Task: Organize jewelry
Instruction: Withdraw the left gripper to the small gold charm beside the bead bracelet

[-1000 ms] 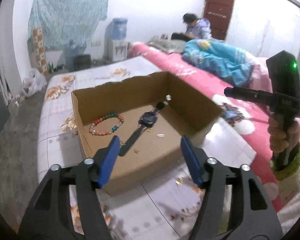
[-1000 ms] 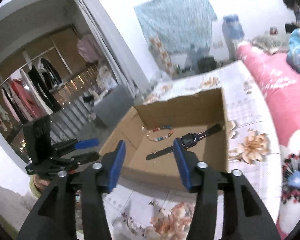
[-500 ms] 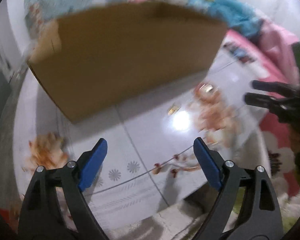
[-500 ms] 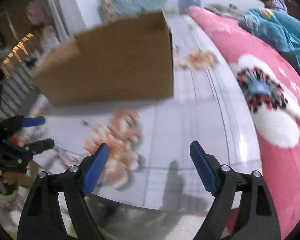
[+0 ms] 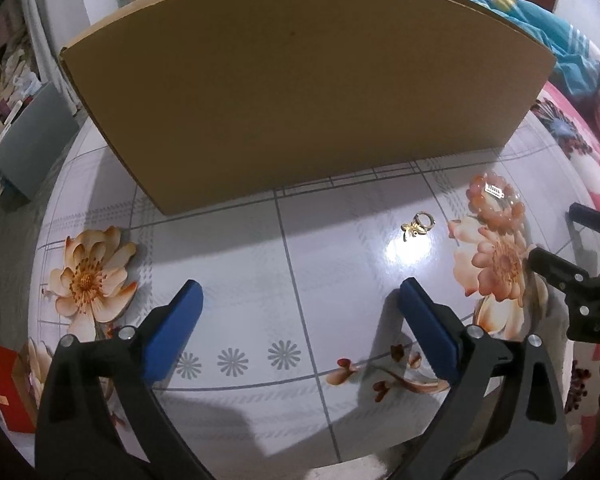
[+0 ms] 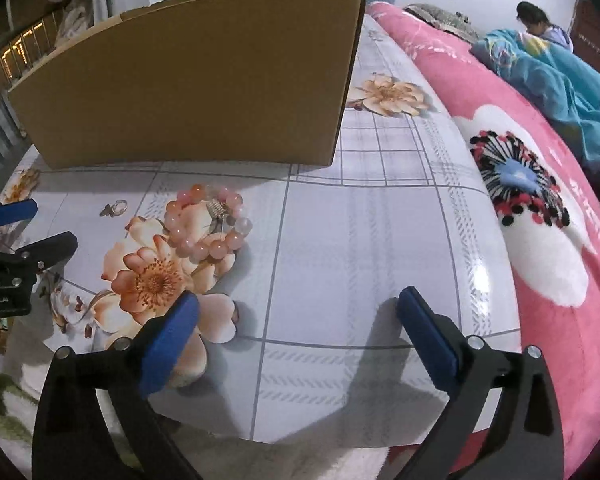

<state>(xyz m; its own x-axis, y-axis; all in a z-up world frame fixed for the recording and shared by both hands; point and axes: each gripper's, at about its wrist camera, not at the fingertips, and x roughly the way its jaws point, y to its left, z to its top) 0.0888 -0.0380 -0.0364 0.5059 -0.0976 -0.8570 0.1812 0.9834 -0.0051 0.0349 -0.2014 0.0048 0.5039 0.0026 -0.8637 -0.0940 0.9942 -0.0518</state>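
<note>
A brown cardboard box [image 5: 300, 92] stands on the floral tabletop [image 5: 340, 280], its inside hidden behind the near wall. A small gold ring [image 5: 418, 225] lies in front of it, and a pink bead bracelet [image 6: 209, 226] with a silver charm rests on a printed flower. My left gripper [image 5: 300, 292] hovers low over bare tabletop, below and left of the ring, jaws still opening and nothing between them. My right gripper [image 6: 297, 300] hangs to the right of the bracelet, also opening and empty. The box [image 6: 187, 84] and ring [image 6: 115, 208] show in the right wrist view too.
A pink flowered blanket [image 6: 540, 220] covers a bed along the table's right edge. A person [image 6: 540, 24] sits far back beside a blue quilt. A red box [image 5: 3, 384] shows at the lower left, a grey cabinet [image 5: 31, 140] to the left.
Both grippers have dropped and tilted down toward the tabletop. The box's inside with the watch and bracelet went out of sight. Both pairs of jaws have spread wider.
</note>
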